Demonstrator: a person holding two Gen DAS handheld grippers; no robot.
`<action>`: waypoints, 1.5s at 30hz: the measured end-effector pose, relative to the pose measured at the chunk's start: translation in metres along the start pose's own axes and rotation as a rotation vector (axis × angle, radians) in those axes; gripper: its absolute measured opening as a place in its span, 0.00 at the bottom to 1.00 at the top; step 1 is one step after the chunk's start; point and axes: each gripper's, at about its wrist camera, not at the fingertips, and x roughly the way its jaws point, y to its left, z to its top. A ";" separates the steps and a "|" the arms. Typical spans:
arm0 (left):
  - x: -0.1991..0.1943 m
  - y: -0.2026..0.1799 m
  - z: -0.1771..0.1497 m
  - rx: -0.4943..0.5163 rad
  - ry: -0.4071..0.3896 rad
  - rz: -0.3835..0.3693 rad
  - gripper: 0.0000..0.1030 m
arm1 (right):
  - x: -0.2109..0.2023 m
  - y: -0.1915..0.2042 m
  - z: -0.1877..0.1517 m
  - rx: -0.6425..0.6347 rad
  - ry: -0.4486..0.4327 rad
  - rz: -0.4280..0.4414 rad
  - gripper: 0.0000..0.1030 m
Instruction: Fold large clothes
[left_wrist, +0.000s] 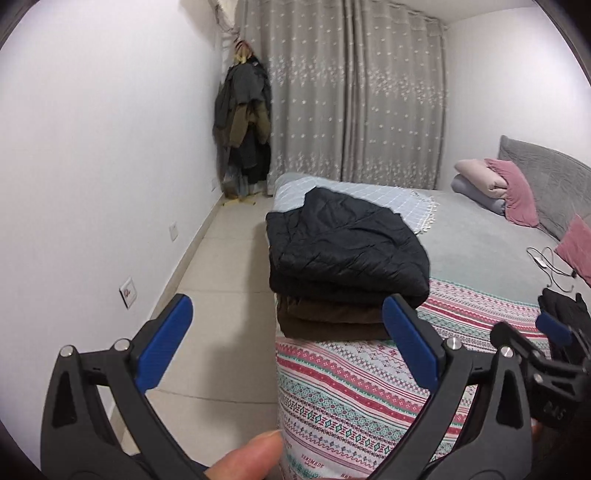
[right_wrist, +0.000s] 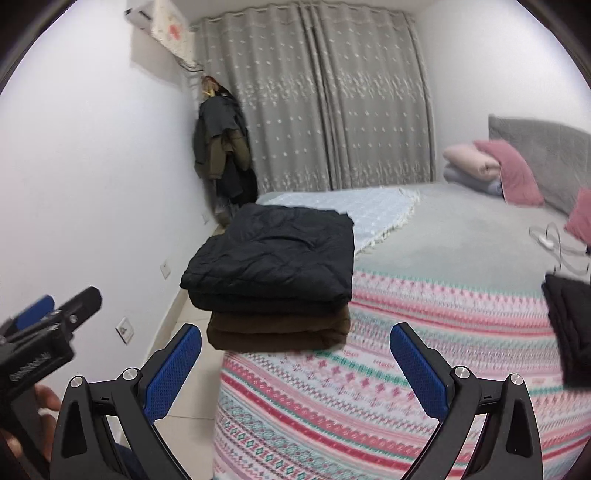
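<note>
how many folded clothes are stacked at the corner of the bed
2: a black quilted jacket on top, and a brown garment directly beneath it, on the patterned blanket. Thinner items between them could be hidden.

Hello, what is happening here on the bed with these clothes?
A person holds a gripper in each hand, and both the left gripper and the right gripper are open with nothing in their jaws. In front of them, at the corner of the bed, a folded black jacket lies on top of a folded brown garment. Another dark garment lies on the patterned blanket to the right, not yet picked up.
</note>
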 end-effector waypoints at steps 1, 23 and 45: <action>0.004 -0.001 -0.003 -0.002 0.006 0.000 0.99 | 0.003 0.000 -0.002 0.006 0.013 0.007 1.00; 0.015 -0.021 -0.021 0.081 0.067 -0.035 0.99 | 0.021 0.004 -0.012 -0.059 -0.002 -0.073 1.00; 0.016 -0.024 -0.026 0.068 0.077 -0.034 0.99 | 0.023 0.003 -0.014 -0.047 0.011 -0.073 1.00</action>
